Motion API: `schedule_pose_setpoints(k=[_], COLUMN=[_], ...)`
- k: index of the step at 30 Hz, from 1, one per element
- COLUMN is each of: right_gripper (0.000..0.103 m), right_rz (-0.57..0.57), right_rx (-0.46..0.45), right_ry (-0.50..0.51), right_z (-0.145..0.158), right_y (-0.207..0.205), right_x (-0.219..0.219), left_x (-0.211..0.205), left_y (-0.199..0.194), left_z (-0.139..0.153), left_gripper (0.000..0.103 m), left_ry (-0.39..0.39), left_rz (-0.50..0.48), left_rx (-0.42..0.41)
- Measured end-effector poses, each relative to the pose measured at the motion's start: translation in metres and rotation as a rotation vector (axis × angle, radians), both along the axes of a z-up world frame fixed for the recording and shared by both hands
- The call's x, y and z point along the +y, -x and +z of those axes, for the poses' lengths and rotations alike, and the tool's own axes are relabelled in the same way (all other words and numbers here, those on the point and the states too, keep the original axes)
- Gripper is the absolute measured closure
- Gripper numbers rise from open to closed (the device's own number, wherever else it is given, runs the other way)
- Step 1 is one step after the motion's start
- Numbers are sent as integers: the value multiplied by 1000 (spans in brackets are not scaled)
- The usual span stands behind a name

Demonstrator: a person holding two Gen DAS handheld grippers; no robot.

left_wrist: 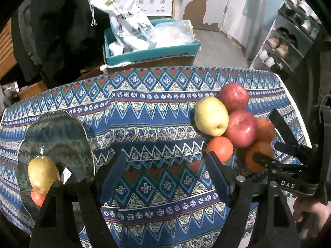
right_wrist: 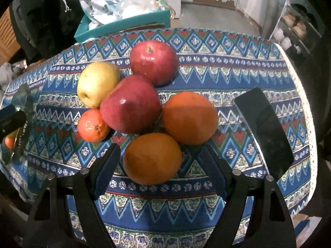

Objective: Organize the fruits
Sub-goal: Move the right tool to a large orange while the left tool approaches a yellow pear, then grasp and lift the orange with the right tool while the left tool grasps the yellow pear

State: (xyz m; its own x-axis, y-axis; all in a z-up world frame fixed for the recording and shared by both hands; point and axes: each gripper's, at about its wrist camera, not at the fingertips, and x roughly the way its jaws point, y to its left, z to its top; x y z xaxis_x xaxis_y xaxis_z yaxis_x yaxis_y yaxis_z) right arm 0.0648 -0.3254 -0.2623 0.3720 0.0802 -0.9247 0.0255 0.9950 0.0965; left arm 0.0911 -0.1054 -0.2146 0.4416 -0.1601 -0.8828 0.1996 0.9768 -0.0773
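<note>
A pile of fruit lies on the patterned tablecloth (right_wrist: 206, 206): two red apples (right_wrist: 154, 62) (right_wrist: 130, 105), a yellow pear (right_wrist: 97, 82), a small tangerine (right_wrist: 93, 125) and two oranges (right_wrist: 190, 117) (right_wrist: 152, 158). My right gripper (right_wrist: 159, 165) is open, its fingers either side of the near orange. My left gripper (left_wrist: 165, 175) is open and empty over bare cloth. A glass plate (left_wrist: 60, 136) at the left holds a yellow pear (left_wrist: 42, 174) and a small tangerine (left_wrist: 37, 198). The pile shows in the left wrist view (left_wrist: 233, 124), with the right gripper (left_wrist: 275, 150) at it.
A black phone (right_wrist: 264, 128) lies on the cloth right of the pile. Behind the table stands a teal box (left_wrist: 153, 51) with white bags. A shoe rack (left_wrist: 289, 37) stands at the back right. The table's right edge (right_wrist: 306, 107) is close to the phone.
</note>
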Motion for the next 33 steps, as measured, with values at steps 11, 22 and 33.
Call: schedule_pose_setpoints(k=[11, 22, 33], right_gripper=[34, 39, 39], right_rz=[30, 49, 6], right_rx=[54, 32, -123], right_ry=[-27, -4, 13], right_z=[-22, -9, 40], right_y=[-5, 1, -3], right_x=[6, 7, -14], left_x=[-8, -19, -44], left_y=[0, -12, -38], left_z=[-11, -8, 2], left_gripper=[22, 22, 22], left_ry=[-25, 16, 38], left_rz=[-24, -32, -48], left_rx=[2, 38, 27])
